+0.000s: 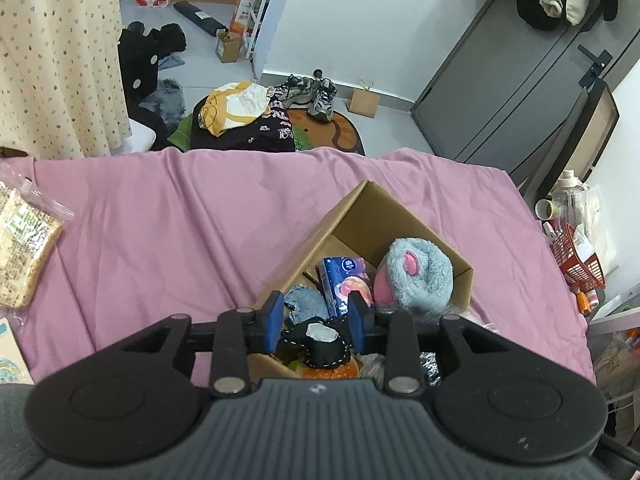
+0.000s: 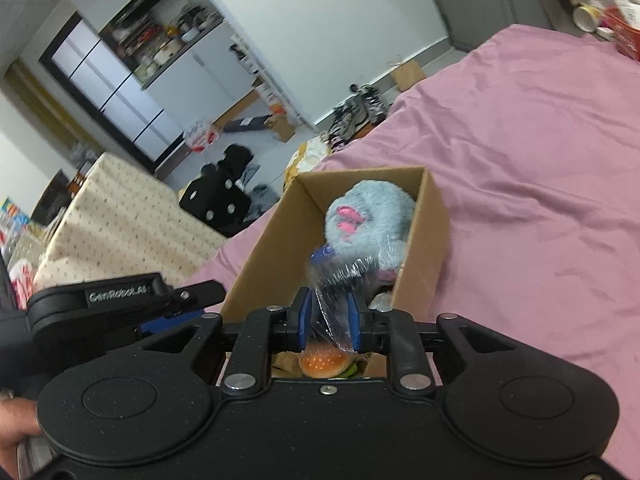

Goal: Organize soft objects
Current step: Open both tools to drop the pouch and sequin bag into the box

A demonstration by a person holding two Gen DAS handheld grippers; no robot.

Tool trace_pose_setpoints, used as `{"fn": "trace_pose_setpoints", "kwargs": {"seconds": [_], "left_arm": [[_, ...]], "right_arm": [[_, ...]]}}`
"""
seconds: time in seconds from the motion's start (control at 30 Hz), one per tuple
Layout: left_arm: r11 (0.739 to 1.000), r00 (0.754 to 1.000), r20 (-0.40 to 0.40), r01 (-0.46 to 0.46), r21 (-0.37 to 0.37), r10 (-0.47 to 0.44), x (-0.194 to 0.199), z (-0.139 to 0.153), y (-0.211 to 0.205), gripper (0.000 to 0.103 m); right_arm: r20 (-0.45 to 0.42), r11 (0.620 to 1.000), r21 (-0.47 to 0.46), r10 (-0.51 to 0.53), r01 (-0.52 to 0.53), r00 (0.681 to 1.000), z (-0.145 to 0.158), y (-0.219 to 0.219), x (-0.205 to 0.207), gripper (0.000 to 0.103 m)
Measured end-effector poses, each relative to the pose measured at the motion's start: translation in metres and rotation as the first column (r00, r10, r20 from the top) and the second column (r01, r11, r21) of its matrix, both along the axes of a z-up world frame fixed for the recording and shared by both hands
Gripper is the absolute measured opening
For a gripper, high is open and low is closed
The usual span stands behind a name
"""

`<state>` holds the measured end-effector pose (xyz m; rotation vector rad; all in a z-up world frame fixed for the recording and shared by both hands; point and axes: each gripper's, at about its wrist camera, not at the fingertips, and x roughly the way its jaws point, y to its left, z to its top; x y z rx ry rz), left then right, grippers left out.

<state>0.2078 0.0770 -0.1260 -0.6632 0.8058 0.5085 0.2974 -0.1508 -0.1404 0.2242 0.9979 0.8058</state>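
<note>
Left wrist view
Left gripper (image 1: 316,322): hovering over the near end of the cardboard box (image 1: 420,224), its blue fingers (image 1: 273,320) closing on a black soft piece (image 1: 316,344) with white stitching and a pale patch on top
Finger state: clamped on the black soft piece, one pad at each side
Cardboard box: sitting open on the pink bedsheet (image 1: 180,220), one flap standing up at the far left corner
Box contents: a grey-blue plush paw (image 1: 416,276) with pink pads is lying at the far right; a dark blue packet (image 1: 346,280) is leaning upright beside it; a grey-blue knitted item (image 1: 306,304) is lying at the left; a burger-shaped toy (image 1: 330,370) is showing under the black piece (only its orange bun is visible)
Surroundings: a wrapped slice of bread (image 1: 24,248) is lying at the sheet's left edge, well apart from the box; a red basket (image 1: 576,256) is standing off the bed at the right

Right wrist view
Right gripper (image 2: 329,322): hanging over the near end of the same box (image 2: 256,240)
Finger state: blue fingers (image 2: 354,324) pinching a clear plastic bag (image 2: 340,284) with a dark blue item inside (contents blurred)
Plush paw (image 2: 372,216): filling the far end of the box, touching the bag
Burger-shaped toy (image 2: 324,364): lying directly below the fingers
Left gripper (image 2: 120,300): showing at the left, just beside the box wall
Person: part of a hand (image 2: 16,420) is showing at the lower left edge
</note>
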Motion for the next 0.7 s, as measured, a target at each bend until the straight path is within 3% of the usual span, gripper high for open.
{"fn": "trace_pose_setpoints", "kwargs": {"seconds": [0.1,0.37,0.47,0.57,0.7], "left_arm": [[1.0,1.0,-0.006,0.01,0.015,-0.01,-0.001,0.006,-0.005,0.039],[0.998,1.0,-0.016,0.021,0.062,-0.02,-0.01,0.024,-0.019,0.054],[0.997,0.999,-0.018,0.031,0.071,-0.03,-0.014,0.031,-0.025,0.062],[0.995,0.999,-0.014,0.048,0.091,-0.047,-0.018,0.04,-0.033,0.069],[0.991,0.997,-0.022,0.076,0.108,-0.074,-0.024,0.048,-0.041,0.079]], "right_arm": [[0.011,1.0,0.017,-0.014,0.014,1.0,0.005,-0.008,-0.001,0.03],[0.013,0.999,0.046,-0.019,0.019,1.0,0.016,-0.021,-0.004,0.031],[0.024,0.999,0.048,-0.018,0.016,1.0,0.023,-0.025,-0.01,0.045],[0.041,0.999,0.044,-0.01,0.008,0.999,0.029,-0.029,-0.016,0.048],[0.05,0.999,0.029,-0.024,0.022,0.998,0.037,-0.037,-0.021,0.066]]}}
